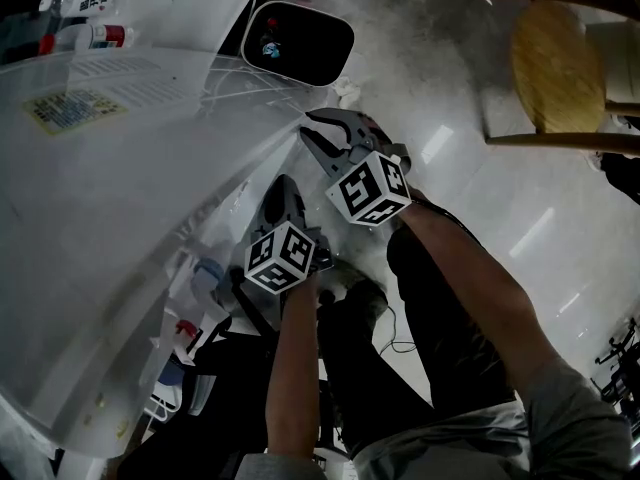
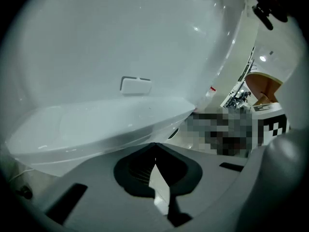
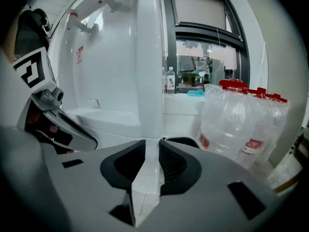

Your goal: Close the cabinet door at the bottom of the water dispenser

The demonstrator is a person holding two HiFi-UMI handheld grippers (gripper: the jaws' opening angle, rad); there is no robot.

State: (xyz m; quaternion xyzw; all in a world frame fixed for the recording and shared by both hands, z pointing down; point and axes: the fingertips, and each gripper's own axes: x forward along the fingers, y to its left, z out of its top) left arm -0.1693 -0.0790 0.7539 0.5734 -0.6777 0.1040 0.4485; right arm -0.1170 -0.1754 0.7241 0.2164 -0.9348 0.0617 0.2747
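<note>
I look down on the white water dispenser (image 1: 130,198); its bottom cabinet door cannot be made out in any view. My right gripper (image 1: 308,126) is at the dispenser's front corner. In the right gripper view the dispenser (image 3: 116,57) shows its taps and drip tray (image 3: 106,116). Its upright white corner edge (image 3: 150,81) runs down into the gap between the jaws of the right gripper (image 3: 150,151), which stand apart. My left gripper (image 1: 278,182) is lower, close to the front. In its own view the left gripper (image 2: 154,146) has its tips meeting, nothing held, below the tray (image 2: 96,122).
Large water jugs with red caps (image 3: 236,124) stand right of the dispenser, with a black bin (image 3: 186,141) beside them. A wooden chair (image 1: 560,58) is at the far right. A black-and-white appliance (image 1: 295,43) sits beyond the dispenser. The person's legs (image 1: 450,308) are below the grippers.
</note>
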